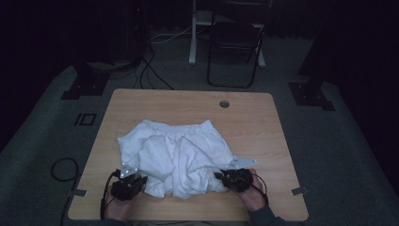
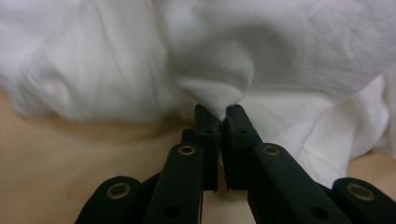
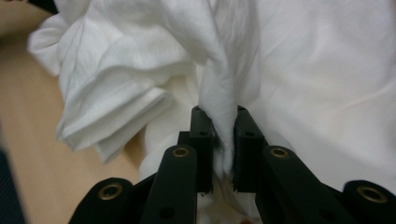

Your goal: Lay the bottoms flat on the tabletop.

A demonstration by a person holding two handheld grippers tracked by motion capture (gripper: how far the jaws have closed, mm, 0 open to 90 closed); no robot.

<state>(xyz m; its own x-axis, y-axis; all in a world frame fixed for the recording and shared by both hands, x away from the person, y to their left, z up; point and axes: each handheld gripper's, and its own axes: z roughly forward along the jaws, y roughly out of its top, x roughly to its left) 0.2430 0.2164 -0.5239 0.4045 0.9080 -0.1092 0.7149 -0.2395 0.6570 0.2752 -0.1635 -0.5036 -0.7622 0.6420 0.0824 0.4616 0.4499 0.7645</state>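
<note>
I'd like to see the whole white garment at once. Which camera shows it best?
The high view: the white garment lies crumpled on the table, visible edge to edge. The left gripper view shows a pinched fold close up; the right gripper view shows a twisted strand between the jaws.

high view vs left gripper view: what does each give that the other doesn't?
High view alone: the whole wooden table with its round hole, the folding chair behind, the floor cables, and the right gripper at the white garment's near edge. Left gripper view alone: the jaws shut on a pinched fold of cloth. Both: the garment, the left gripper, the tabletop.
</note>
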